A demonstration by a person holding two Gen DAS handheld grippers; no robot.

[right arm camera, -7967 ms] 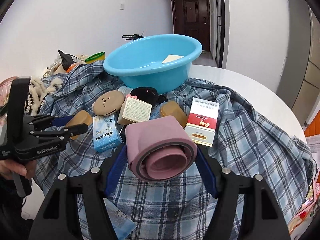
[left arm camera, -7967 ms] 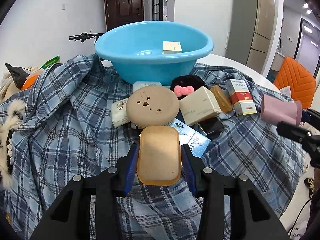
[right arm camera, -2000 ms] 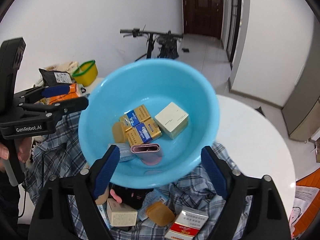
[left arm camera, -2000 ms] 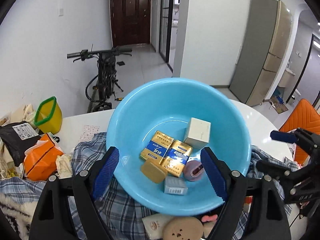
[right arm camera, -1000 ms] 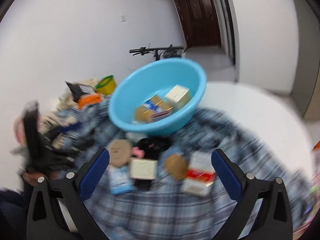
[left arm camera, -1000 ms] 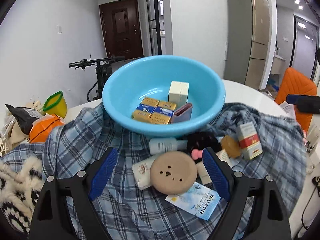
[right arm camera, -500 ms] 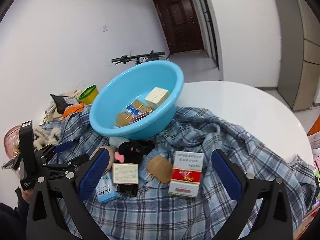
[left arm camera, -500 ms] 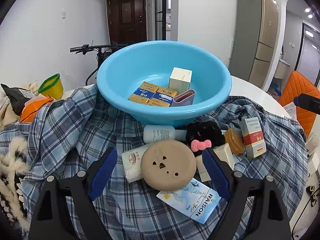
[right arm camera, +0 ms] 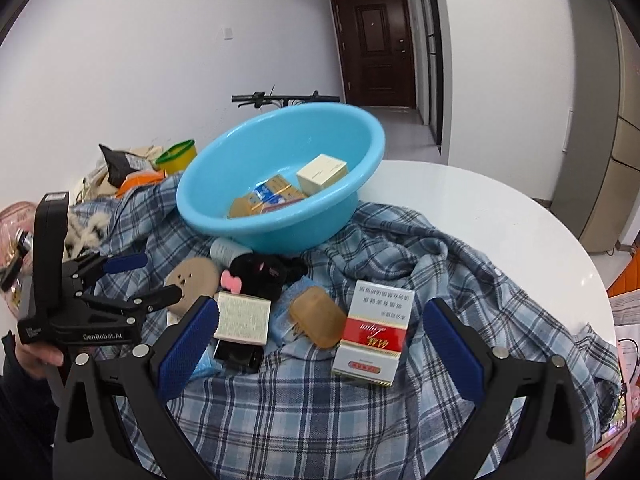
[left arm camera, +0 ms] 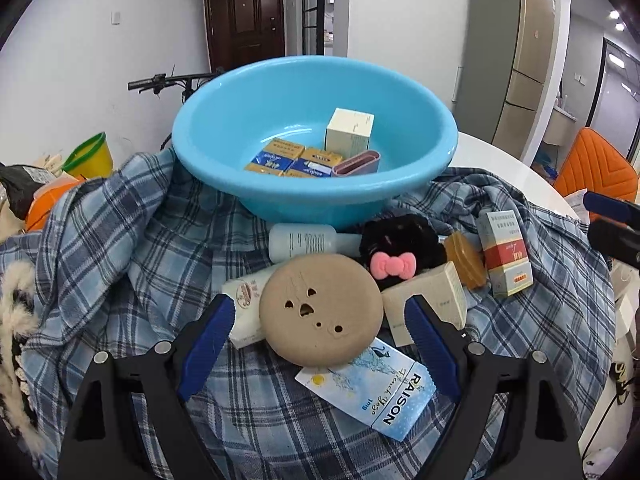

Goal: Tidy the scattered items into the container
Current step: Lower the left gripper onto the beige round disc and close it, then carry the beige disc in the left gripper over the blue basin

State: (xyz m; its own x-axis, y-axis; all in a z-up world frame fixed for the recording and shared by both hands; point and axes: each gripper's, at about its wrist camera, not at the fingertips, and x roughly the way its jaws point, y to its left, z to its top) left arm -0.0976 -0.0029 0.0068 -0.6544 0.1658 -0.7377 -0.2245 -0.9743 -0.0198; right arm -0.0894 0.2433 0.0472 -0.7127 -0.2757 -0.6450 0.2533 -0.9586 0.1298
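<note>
A blue basin (left arm camera: 316, 196) stands on a plaid cloth and holds several boxes and a pink case (left arm camera: 356, 163). In front of it lie a round tan compact (left arm camera: 320, 314), a white bottle (left arm camera: 304, 242), a black plush with a pink bow (left arm camera: 400, 246), a beige box (left arm camera: 430, 304), an amber soap (left arm camera: 466, 260), a red and white box (left arm camera: 506, 254) and a RAISON packet (left arm camera: 372, 394). My left gripper (left arm camera: 320, 344) is open and empty, its fingers on either side of the compact. My right gripper (right arm camera: 320, 340) is open and empty above the amber soap (right arm camera: 318, 316) and the red and white box (right arm camera: 374, 338).
The plaid cloth (right arm camera: 320, 420) covers a round white table (right arm camera: 500, 216). A yellow cup (left arm camera: 86, 158), an orange bag and fluffy fabric lie at the left. An orange chair (left arm camera: 596, 168) stands at the right. A bicycle stands behind the basin.
Both grippers dropped what they held into the basin, then drew back and came down low. The left one now frames the round compact; the right one hangs over the soap and red box.
</note>
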